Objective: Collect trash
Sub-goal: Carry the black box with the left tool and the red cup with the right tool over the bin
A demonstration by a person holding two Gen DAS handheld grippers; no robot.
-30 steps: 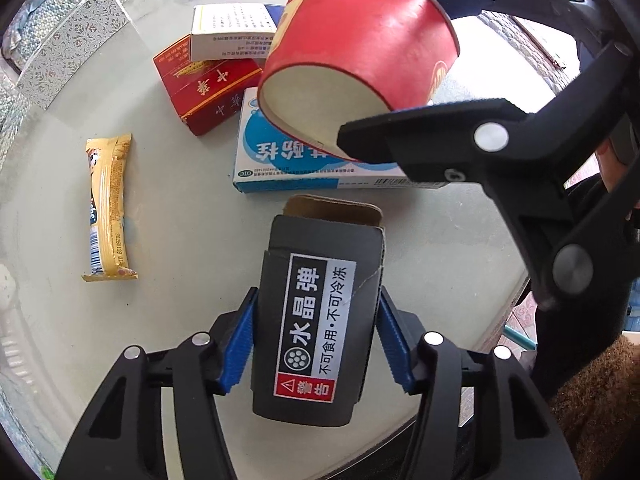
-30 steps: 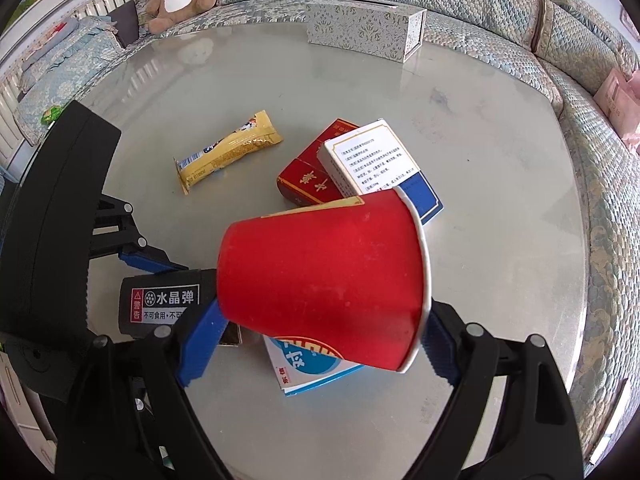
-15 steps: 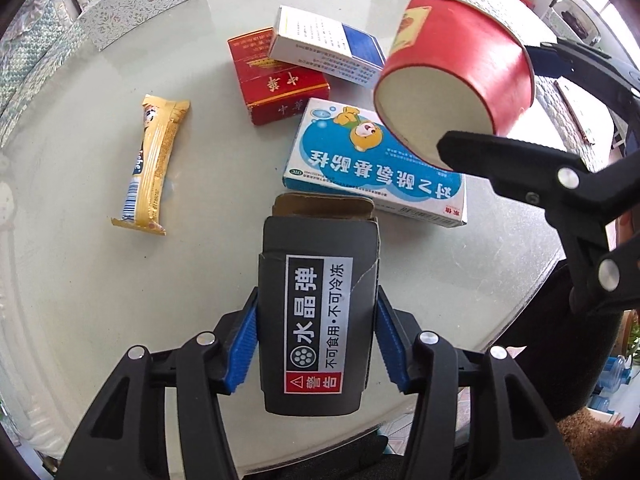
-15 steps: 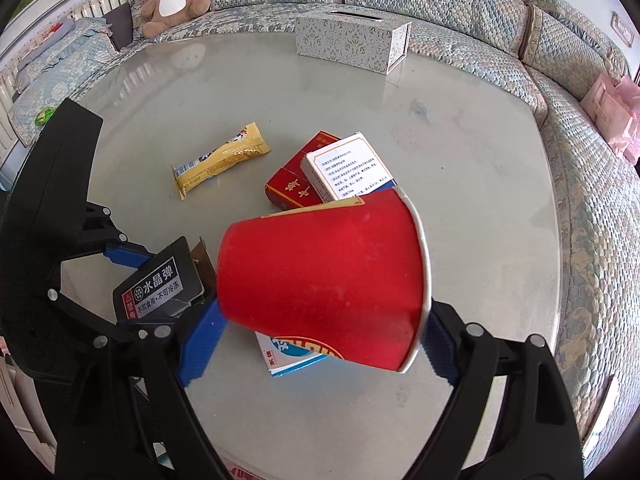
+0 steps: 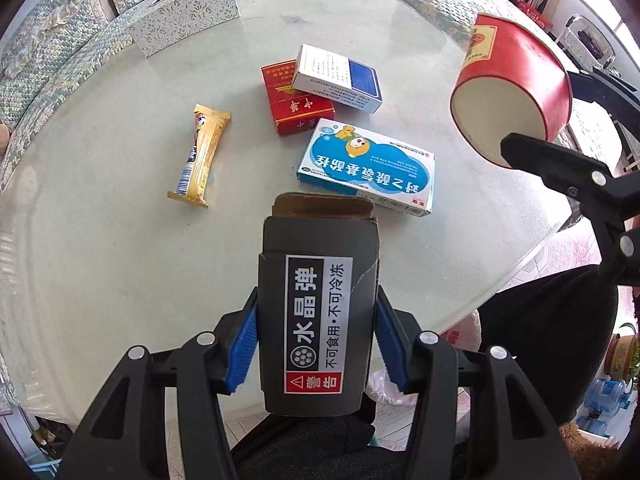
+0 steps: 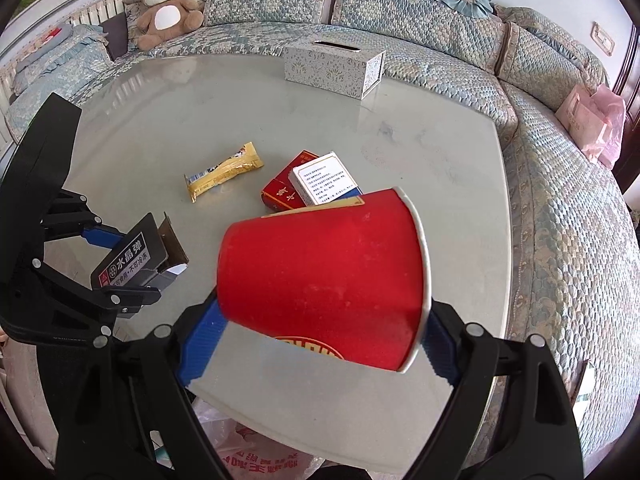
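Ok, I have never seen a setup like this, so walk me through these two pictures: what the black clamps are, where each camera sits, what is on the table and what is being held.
There is no robot here. A person carries a hand-held clamp in each hand, and each clamp has a wide-angle camera looking along its two fingers.

The left camera's picture shows the left gripper with its blue pads pressed on a dark box with a white warning label. The right camera's picture shows the right gripper clamped on a red paper cup lying sideways between its fingers. Each clamp also shows at the edge of the other's picture.

Left on the glass table are a yellow snack wrapper, a red pack with a white and blue pack lying partly on it, a blue and white medicine box, and a patterned tissue box at the far edge. A sofa curves around the table.
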